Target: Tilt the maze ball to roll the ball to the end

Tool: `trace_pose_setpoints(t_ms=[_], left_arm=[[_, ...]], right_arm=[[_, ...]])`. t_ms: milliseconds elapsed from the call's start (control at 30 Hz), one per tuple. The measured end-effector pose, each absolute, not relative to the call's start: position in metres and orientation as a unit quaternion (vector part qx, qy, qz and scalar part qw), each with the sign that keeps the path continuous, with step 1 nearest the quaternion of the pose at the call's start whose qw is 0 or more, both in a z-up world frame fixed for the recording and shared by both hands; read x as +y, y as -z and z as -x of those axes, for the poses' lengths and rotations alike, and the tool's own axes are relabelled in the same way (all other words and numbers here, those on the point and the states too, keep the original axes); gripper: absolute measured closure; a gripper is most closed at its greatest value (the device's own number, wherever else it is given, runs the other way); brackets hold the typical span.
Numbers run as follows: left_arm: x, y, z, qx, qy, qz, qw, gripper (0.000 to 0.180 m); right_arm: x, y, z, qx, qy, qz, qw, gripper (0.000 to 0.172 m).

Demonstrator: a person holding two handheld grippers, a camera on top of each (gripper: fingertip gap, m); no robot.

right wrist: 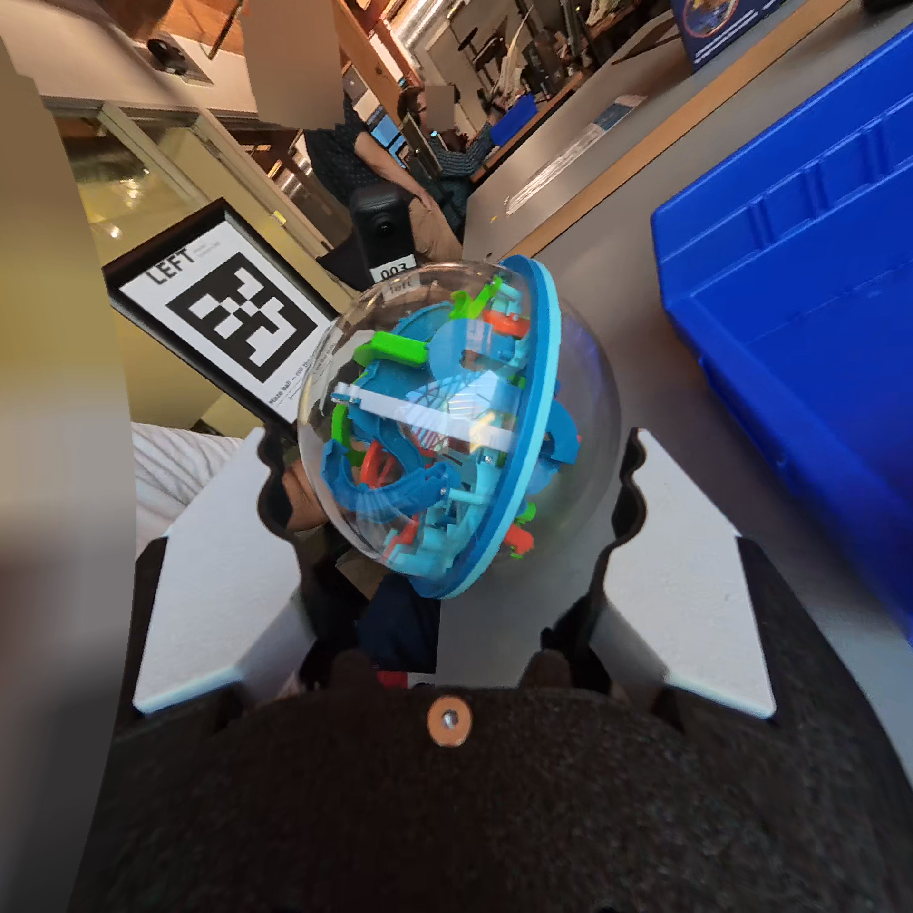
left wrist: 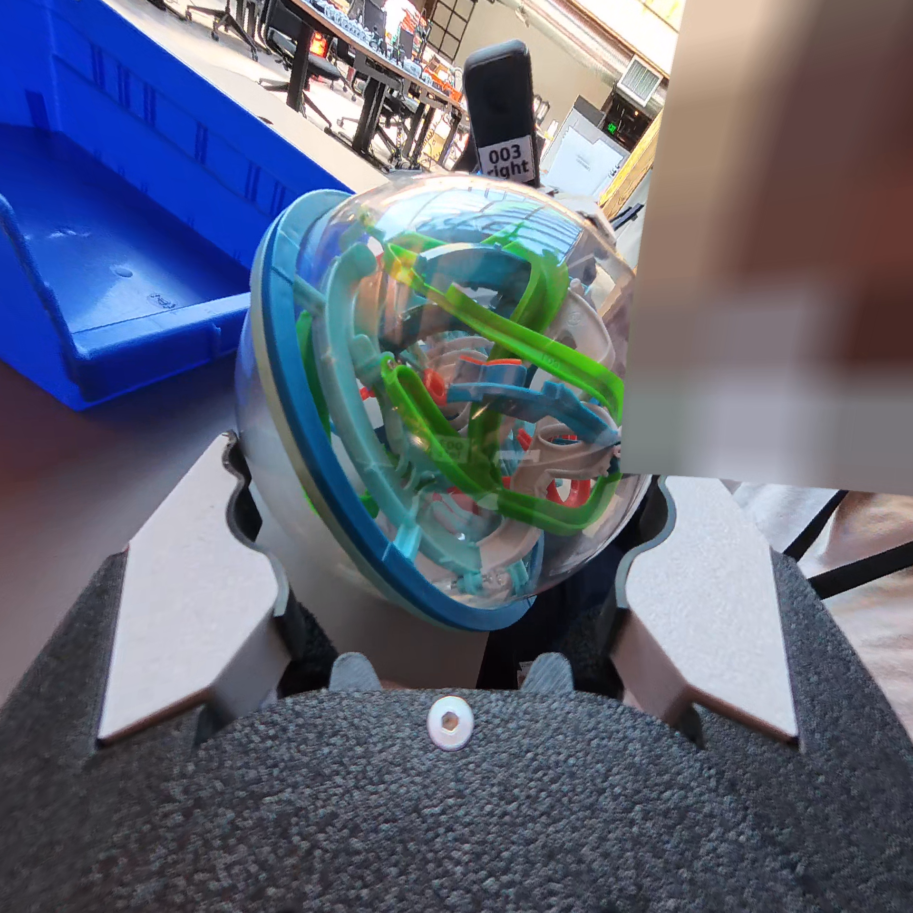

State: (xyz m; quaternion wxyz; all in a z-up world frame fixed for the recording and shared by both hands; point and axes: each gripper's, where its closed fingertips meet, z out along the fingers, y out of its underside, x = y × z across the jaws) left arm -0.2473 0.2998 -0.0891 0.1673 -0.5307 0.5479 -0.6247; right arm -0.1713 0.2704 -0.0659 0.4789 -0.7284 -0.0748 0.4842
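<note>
Maze ball: the clear maze ball (left wrist: 444,395) is lifted off the worktop (left wrist: 99,444), between the two pairs of tongs that face each other. Its blue ring is tilted steeply.

Left tongs: the left tongs (left wrist: 447,469) stand wide and grip the maze ball. One fingertip (left wrist: 232,459) touches its left side, and the other lies against its lower right side.

Right tongs: the right tongs (right wrist: 452,444) also stand wide around the ball. The left pad (right wrist: 271,474) meets the shell, but the right pad sits just beside it. I cannot tell if they press.

Worktop edge: the near edge runs under the ball, so the ball hangs partly over the edge and partly over the grey surface.

Blue bin: the blue bin (left wrist: 123,247) lies near the ball on the worktop side. Its front rim is just beside the shell in the left wrist view.

Open room: bare worktop shows between bin and tongs.

Marker card: a framed card (right wrist: 222,316) stands just behind the ball.
</note>
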Motion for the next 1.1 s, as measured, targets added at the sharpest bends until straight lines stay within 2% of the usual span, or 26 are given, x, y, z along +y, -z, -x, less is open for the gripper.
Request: trace_pose_setpoints(t_ms=[133,300,500,733,1100], left_arm=[[0.303,0.089,0.246,0.539,0.633,0.533,0.158,0.026],[0.311,0.089,0.247,0.525,0.638,0.543,0.148,0.029],[0.323,0.067,0.247,0.567,0.577,0.552,0.201,0.033],[0.312,0.072,0.237,0.632,0.460,0.570,0.253,0.022],[0.330,0.076,0.251,0.571,0.528,0.579,0.244,0.021]], right_arm=[[0.280,0.072,0.183,-0.097,-0.476,0.743,0.460,0.053],[0.290,0.074,0.184,-0.085,-0.486,0.746,0.447,0.050],[0.295,0.073,0.184,-0.075,-0.490,0.752,0.435,0.051],[0.301,0.071,0.190,-0.076,-0.480,0.763,0.426,0.050],[0.297,0.077,0.178,-0.071,-0.494,0.746,0.441,0.044]])
